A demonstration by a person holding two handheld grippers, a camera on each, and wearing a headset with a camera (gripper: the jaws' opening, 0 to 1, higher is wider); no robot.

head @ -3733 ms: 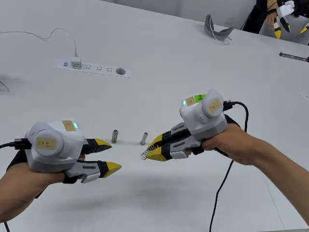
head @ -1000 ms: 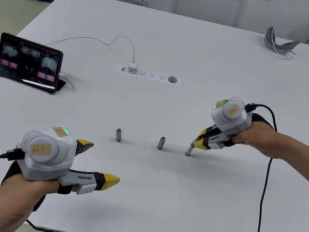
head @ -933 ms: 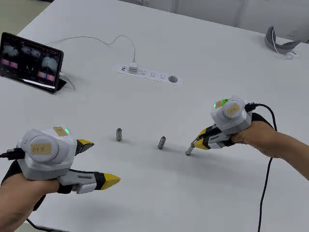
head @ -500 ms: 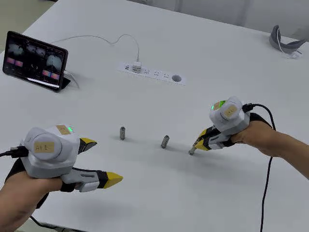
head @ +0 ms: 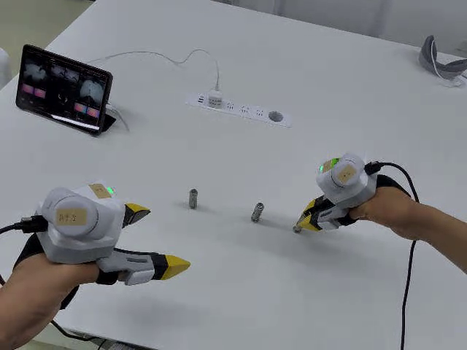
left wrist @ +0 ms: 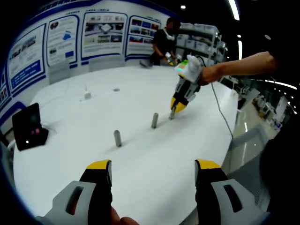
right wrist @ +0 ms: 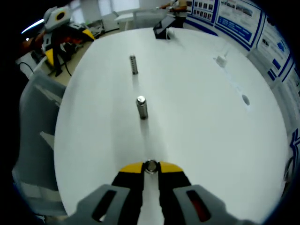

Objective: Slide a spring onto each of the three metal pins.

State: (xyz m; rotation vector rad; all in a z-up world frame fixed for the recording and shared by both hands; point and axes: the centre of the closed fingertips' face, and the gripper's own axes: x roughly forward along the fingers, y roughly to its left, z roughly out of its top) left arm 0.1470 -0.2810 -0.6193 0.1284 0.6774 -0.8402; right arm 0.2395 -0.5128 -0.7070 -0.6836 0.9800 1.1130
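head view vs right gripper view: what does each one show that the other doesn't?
Head view: the hand on the right tongs, their cable, a grey band at the table's far edge.
Right gripper view: the third pin end-on between the tongs' tips, wall posters, a chair.
Both: the table, middle pin, end pin, left tongs.

— "The third pin (right wrist: 150,166) shows its top alone; the right gripper (right wrist: 150,168) covers its shaft."
— "Any spring there may be hidden too (too small in the head view). A grey curved object (head: 442,63) runs off the edge."
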